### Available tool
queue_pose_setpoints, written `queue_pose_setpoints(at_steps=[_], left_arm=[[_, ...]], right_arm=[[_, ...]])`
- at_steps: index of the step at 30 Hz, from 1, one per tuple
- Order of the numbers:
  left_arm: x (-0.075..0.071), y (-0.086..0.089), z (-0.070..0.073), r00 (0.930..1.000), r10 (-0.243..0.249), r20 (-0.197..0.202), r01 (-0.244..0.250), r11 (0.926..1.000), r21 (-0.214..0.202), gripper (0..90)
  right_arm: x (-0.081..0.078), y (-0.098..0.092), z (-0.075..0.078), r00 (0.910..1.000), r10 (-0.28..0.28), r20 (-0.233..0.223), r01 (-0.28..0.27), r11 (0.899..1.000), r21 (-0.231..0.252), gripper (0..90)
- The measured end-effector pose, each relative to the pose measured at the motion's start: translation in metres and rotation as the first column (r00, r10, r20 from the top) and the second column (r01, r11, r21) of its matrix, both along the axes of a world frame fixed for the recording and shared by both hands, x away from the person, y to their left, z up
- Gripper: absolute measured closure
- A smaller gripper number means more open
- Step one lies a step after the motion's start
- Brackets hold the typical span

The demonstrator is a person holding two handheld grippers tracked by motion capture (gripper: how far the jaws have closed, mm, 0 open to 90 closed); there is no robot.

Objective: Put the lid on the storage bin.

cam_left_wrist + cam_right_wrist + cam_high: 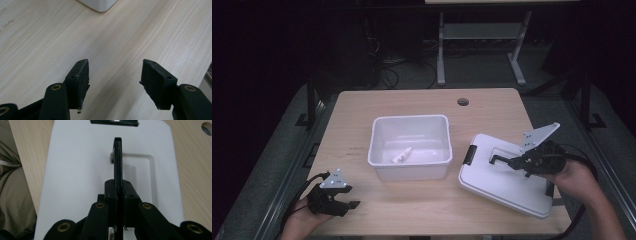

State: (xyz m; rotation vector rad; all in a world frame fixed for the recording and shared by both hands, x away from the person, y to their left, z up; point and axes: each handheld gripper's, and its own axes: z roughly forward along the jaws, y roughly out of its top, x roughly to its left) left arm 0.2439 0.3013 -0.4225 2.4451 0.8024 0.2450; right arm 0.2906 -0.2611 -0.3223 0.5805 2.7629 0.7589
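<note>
1. I see the white bin (410,146) standing open near the middle of the table (357,107). Inside it lies one small white tube-like item (402,155), on the bin's floor toward the near wall, its long axis slanting from near-left to far-right.
2. The white lid (502,175) is off the bin and sits just beside it, toward the table's right edge and near right corner. It is tilted: the end under my right gripper is raised, while the far-left end with a black latch (470,155) is low, close to the bin's right wall. Its long axis runs from that latch toward the near right corner.
3. My right gripper (495,159) has its jaws pressed together on the lid's black handle (118,160). In the right gripper view the handle stands edge-on, a thin upright bar rising out of the closed pads over the recessed pocket in the lid.
4. My left gripper (353,204) rests by the near left corner, well apart from the bin. Its jaws stand apart with only bare wood between them; the bin's corner (98,5) shows ahead of it.
5. A round cable hole (463,102) sits near the table's far edge. Nothing lies between lid and bin.
6. Beyond the table, desk legs (441,50) and cables (384,65) stand on the floor.
</note>
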Motion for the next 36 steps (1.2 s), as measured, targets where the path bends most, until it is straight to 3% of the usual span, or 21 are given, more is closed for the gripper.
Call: queue_pose_setpoints(at_steps=[21,36], left_arm=[[0.000,0.001,0.002,1.0000,-0.004,0.004,0.004,1.0000,-0.001,36.8],[0.000,0.002,0.002,1.0000,-0.004,-0.002,0.004,1.0000,-0.004,35.7]], right_arm=[[0.002,0.003,0.022,0.9998,0.018,0.001,-0.018,1.000,-0.011,84.3],[0.004,0.012,0.048,0.9988,0.043,0.023,-0.042,0.999,-0.014,84.3]])
